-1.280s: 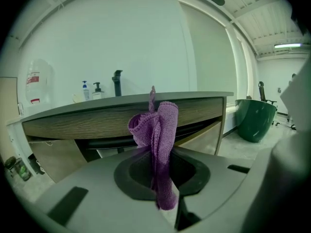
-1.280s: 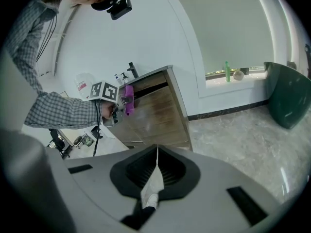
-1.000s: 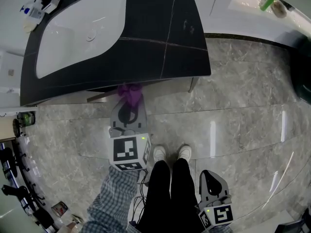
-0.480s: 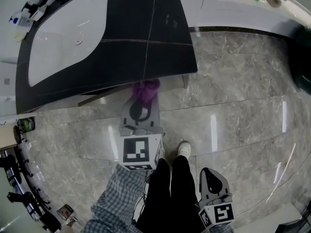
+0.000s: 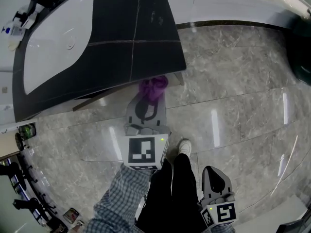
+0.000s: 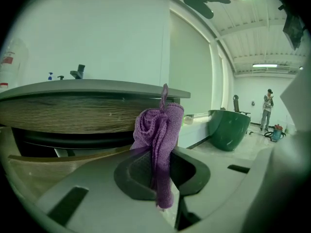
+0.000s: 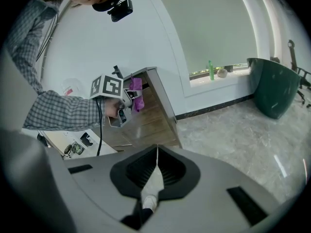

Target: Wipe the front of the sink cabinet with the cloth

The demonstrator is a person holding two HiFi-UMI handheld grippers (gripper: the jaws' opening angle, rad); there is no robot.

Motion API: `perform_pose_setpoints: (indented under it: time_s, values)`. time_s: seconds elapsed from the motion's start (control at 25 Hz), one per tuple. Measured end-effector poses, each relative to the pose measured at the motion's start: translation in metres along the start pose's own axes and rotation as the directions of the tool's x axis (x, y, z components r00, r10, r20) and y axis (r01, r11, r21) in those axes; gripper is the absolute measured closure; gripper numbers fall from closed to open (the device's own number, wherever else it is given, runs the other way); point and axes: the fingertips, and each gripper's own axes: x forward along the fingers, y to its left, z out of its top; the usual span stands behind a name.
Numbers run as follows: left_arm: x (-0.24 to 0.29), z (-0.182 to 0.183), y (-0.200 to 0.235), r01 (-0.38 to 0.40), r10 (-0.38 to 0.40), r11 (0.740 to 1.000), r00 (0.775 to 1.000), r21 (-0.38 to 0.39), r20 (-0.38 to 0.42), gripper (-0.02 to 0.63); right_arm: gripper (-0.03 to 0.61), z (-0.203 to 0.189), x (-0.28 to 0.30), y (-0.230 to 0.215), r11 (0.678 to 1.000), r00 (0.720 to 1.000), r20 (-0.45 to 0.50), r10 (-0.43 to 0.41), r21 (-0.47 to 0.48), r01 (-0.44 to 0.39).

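My left gripper (image 5: 151, 95) is shut on a bunched purple cloth (image 5: 153, 87), held just under the front right edge of the dark sink counter (image 5: 131, 42). In the left gripper view the purple cloth (image 6: 158, 135) hangs between the closed jaws, close to the wood cabinet front (image 6: 73, 113) below the counter edge. My right gripper (image 5: 214, 177) hangs low beside the person's right leg, shut with nothing in it. In the right gripper view, the left gripper (image 7: 132, 92) and its cloth (image 7: 136, 89) show against the wooden cabinet (image 7: 146, 115).
A white basin (image 5: 53, 38) is set in the counter, with a tap and bottles (image 5: 14, 23) at its far left. A green tub (image 7: 274, 89) stands by the windowed wall. The person's feet (image 5: 182, 147) stand on glossy marble floor (image 5: 233, 106).
The left gripper with the purple cloth has moved to the right along the cabinet front, toward the counter's right corner. The right gripper has stayed beside the leg.
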Motion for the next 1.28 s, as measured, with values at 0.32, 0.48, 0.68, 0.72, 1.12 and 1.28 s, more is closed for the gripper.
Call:
perform_pose_setpoints:
  time_s: [0.32,0.48,0.68,0.72,1.12,1.28]
  values:
    - [0.017,-0.01,-0.033,0.082,-0.081,0.997,0.997,0.01,-0.013,0.56,0.557,-0.005,-0.004,-0.012,0.999,0.999,0.012,-0.039,0.035,0.039]
    - [0.026,-0.018,-0.05,0.123,-0.123,0.992,0.992,-0.01,-0.021,0.56,0.557,-0.01,-0.006,-0.021,0.997,0.998,0.008,-0.059,0.052,0.058]
    - [0.032,-0.026,-0.078,0.197,-0.198,0.98,0.98,-0.018,-0.031,0.56,0.558,-0.011,-0.007,-0.026,0.995,0.997,0.004,-0.08,0.058,0.08]
    - [0.034,-0.027,-0.085,0.22,-0.22,0.975,0.975,0.005,-0.035,0.56,0.557,-0.01,-0.007,-0.026,0.995,0.997,0.003,-0.082,0.058,0.082]
    - [0.05,-0.048,-0.1,0.306,-0.304,0.951,0.952,0.048,-0.05,0.56,0.557,-0.022,0.003,-0.017,0.995,0.998,-0.033,-0.057,0.079,0.06]
    - [0.055,-0.064,-0.082,0.268,-0.265,0.963,0.961,0.033,-0.074,0.56,0.557,-0.026,0.009,-0.016,0.995,0.998,-0.047,-0.049,0.084,0.053]
